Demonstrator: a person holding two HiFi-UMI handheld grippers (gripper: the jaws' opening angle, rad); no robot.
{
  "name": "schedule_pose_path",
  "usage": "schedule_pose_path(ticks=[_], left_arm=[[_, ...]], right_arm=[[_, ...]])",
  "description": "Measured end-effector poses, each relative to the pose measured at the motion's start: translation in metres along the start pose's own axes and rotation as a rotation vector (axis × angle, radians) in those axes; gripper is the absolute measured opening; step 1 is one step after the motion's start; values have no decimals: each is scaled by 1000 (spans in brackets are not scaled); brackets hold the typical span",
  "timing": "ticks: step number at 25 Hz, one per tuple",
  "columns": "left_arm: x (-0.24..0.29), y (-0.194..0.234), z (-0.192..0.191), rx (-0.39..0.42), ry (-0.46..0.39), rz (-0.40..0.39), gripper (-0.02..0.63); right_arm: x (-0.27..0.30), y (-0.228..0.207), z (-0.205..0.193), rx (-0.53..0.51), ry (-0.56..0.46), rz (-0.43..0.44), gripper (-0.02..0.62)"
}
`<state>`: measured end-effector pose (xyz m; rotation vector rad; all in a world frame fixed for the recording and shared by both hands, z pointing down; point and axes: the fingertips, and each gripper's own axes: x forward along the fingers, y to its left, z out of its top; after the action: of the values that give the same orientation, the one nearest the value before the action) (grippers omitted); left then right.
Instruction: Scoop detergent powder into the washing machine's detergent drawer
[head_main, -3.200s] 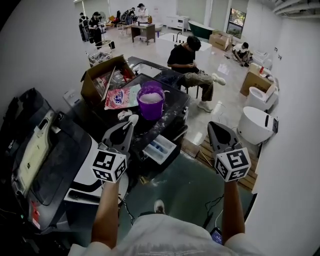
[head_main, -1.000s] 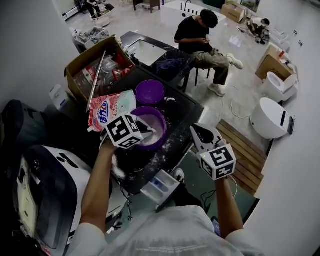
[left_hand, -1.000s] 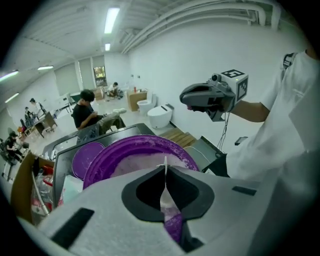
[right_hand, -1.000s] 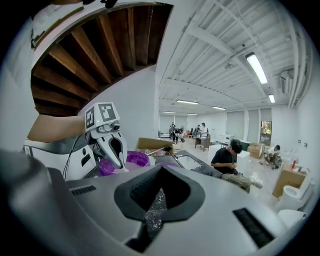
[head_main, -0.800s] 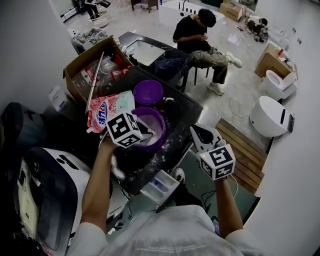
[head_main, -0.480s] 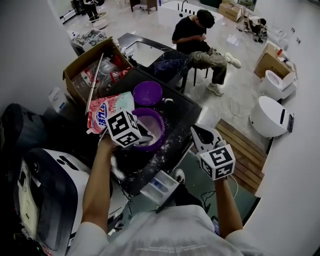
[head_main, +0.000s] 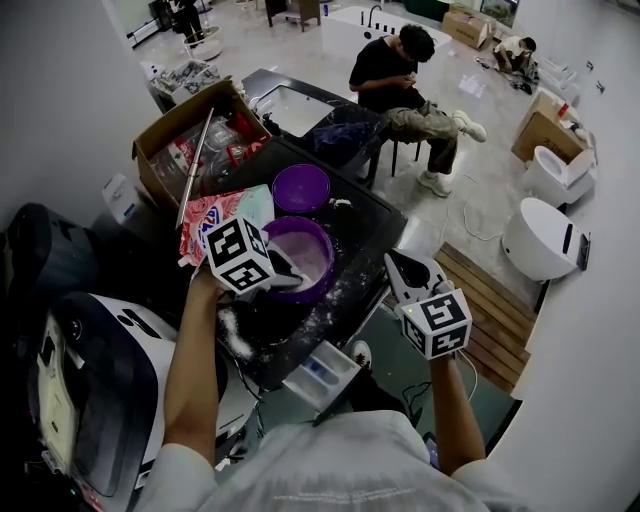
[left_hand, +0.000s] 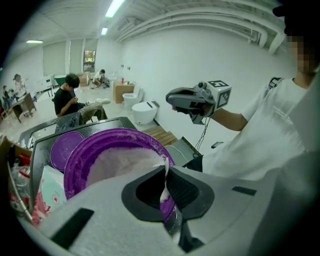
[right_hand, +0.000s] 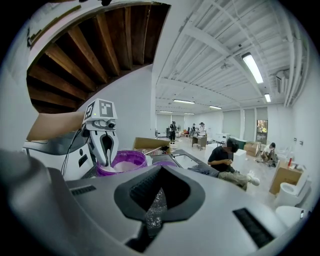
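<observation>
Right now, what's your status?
Left gripper shut on scoop, over powder tub. Right gripper shut, empty. Drawer open, nothing seen in the way.

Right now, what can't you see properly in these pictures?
- Bowl of the scoop: left gripper view, hidden behind the left gripper body; only a thin white strip shows between its jaws.
- Inside of the detergent drawer: head view, too small.
- Print on the detergent bag: head view, partly covered by the left gripper.
</observation>
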<state>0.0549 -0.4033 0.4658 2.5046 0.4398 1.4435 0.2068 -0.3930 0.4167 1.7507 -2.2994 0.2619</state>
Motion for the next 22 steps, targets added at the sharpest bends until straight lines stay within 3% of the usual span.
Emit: schedule_pose_path(ticks=[8, 22], left_arm=[[-11, -1, -11, -52, -58, 11, 15], [-30, 9, -25, -227, -364, 72, 14]], right_arm=[[4, 9, 2, -8, -4, 16, 5], [2, 17, 5, -10, -13, 15, 5]])
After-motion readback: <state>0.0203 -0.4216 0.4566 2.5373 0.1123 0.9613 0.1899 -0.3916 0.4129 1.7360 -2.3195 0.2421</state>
